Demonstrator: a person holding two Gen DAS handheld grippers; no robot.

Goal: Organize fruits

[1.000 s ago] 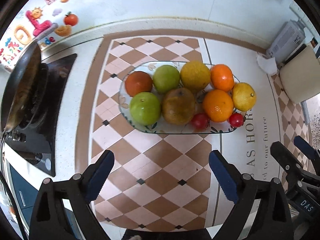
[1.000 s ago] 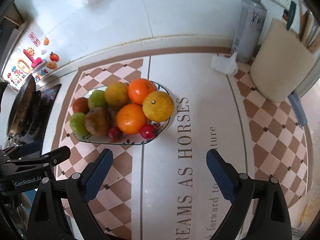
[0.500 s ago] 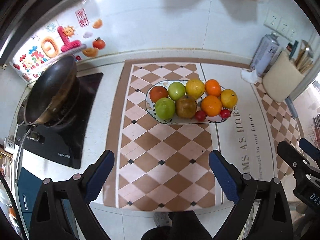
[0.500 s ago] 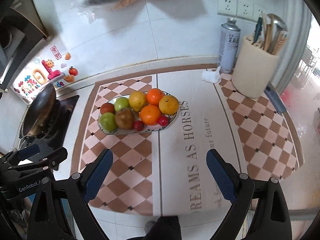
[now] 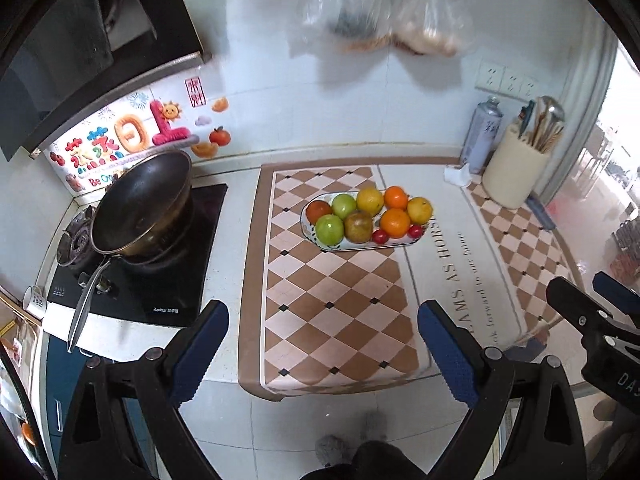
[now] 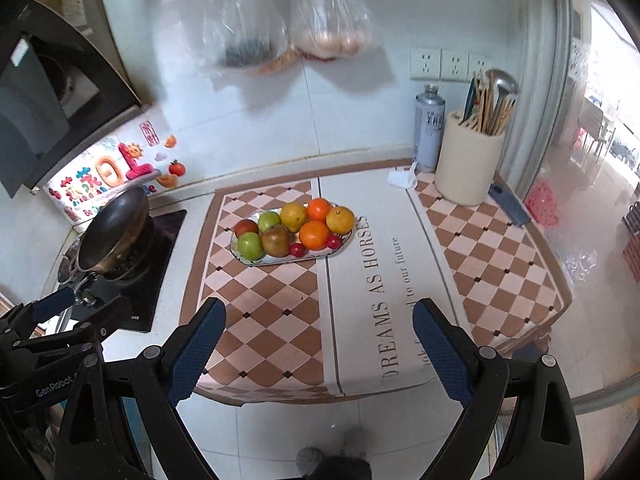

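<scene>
An oval glass plate (image 5: 320, 245) (image 6: 244, 258) on the checkered counter mat holds several fruits: green apples (image 5: 329, 229) (image 6: 250, 245), oranges (image 5: 395, 222) (image 6: 314, 234), yellow citrus (image 5: 419, 209) (image 6: 340, 219), a brownish fruit (image 5: 358, 226) and two small red ones (image 5: 380, 235). My left gripper (image 5: 323, 354) stands open and empty, high and well back from the plate. My right gripper (image 6: 318, 350) is likewise open and empty, above the counter's front edge. Each gripper shows at the side of the other's view.
A dark wok (image 5: 140, 208) sits on the stove at the left. A spray can (image 6: 429, 132), a utensil holder (image 6: 470, 160) and a crumpled tissue (image 6: 402, 178) stand at the back right. Plastic bags (image 6: 288, 28) hang on the wall above. Floor tiles show below the counter edge.
Both grippers have pulled up and back from the plate, so the fruits look much smaller and the whole counter, wall and floor have come into view. Both stayed open.
</scene>
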